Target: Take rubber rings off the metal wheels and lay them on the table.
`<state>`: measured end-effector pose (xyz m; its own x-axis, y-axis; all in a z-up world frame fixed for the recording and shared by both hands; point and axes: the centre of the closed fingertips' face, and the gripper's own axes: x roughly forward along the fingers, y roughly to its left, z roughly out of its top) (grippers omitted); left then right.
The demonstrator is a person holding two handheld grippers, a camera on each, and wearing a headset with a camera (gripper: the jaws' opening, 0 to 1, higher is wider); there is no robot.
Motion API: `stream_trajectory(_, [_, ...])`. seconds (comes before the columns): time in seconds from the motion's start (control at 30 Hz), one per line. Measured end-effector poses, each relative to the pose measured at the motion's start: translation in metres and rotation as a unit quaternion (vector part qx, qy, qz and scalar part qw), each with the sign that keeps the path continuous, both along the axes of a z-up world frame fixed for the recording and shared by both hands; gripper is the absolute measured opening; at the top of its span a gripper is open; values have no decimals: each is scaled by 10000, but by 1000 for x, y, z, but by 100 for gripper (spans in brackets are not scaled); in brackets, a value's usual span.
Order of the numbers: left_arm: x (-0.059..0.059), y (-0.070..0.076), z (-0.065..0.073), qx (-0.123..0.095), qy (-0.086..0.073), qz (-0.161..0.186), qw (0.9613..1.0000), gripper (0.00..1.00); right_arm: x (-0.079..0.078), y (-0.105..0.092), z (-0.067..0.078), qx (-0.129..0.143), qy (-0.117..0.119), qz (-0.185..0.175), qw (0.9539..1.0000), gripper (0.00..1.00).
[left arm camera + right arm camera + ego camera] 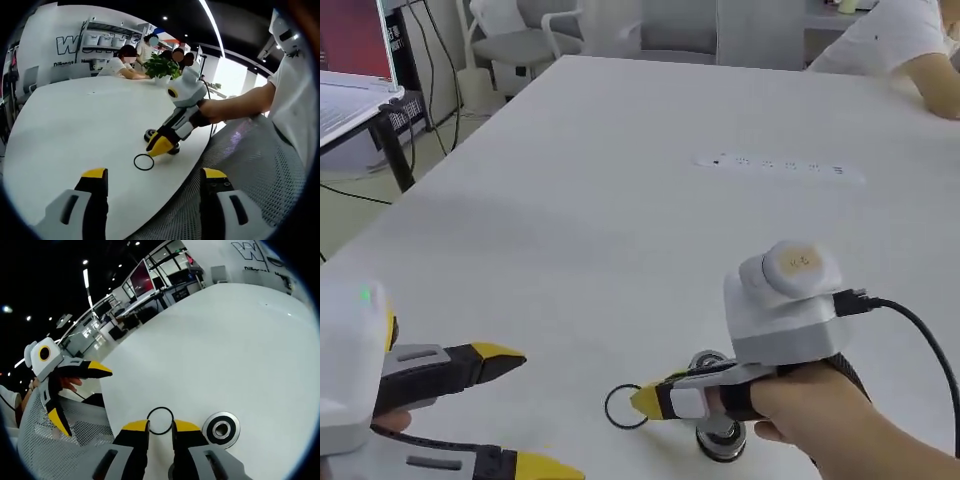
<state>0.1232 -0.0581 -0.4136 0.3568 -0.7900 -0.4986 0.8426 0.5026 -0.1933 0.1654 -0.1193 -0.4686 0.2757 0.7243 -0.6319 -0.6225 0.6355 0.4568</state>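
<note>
left gripper (155,173): I see jaws wide apart, over the white table's (620,200) near edge
right gripper (161,427): jaws nearly together, can't tell if pinching
thin black rubber ring (607,408): flat on table at right tips
round silver metal wheel (220,429): just beside ring

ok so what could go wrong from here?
1. The ring lies at the right gripper's tips, near the table edge. I can't tell if it's gripped, and a drag on pulling back could send it off.
2. A wheel sits just beside that gripper, so a sideways move may knock it.
3. The left gripper hangs open, pointed at the ring. The two could clash.
</note>
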Motion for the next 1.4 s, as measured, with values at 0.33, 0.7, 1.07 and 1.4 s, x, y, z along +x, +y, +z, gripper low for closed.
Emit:
stream_trajectory(0.33, [-4,0,-3,152,28,-112,9998,72,-4,-4,15,8,-82,165,9998,20])
stream_trajectory(0.7, [-5,0,-3,73,77,-127,9999,73,-14,-12,35,-194,-379,618,9972,23])
stream_trajectory(1.07, [-6,-1,-2,19,85,-149,9999,73,-23,-28,55,-208,-671,823,9941,27])
stream_trajectory(1.4, [-9,-5,-3,83,86,-301,9995,74,-35,-54,70,89,-983,1140,9886,34])
